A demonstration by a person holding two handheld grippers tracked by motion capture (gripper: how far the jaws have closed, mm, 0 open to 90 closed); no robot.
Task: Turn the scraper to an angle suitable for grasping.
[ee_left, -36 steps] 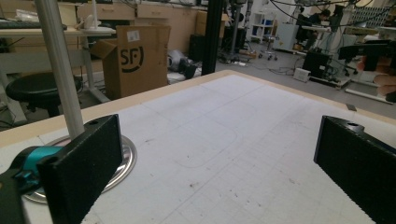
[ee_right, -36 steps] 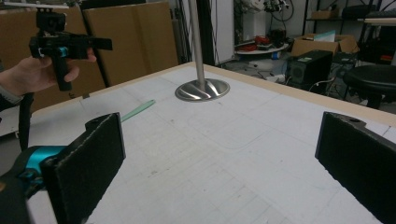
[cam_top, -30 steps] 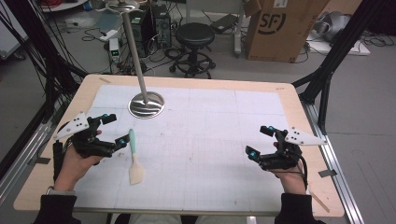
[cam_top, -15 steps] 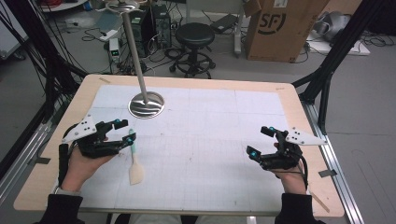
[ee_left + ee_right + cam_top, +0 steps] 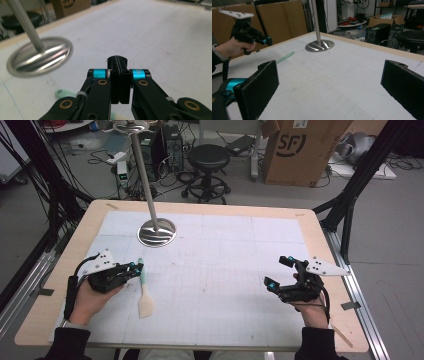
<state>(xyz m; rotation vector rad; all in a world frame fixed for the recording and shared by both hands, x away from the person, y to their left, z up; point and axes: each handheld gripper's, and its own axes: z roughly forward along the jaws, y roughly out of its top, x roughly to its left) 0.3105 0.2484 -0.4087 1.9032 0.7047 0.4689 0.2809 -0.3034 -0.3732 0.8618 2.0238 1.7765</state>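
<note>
Brushed metal catches our eye first: a round stand base [image 5: 157, 232] with its pole [image 5: 144, 170] rising at the table's [image 5: 310, 220] far left. Nearer us, a mint-handled spatula [image 5: 144, 292] lies flat on the white mat [image 5: 225, 265]. Our left gripper [image 5: 136, 268], jaws pressed together on nothing, hovers just beside the handle's top. Our right gripper [image 5: 280, 272] gapes wide, well apart from it.
</note>
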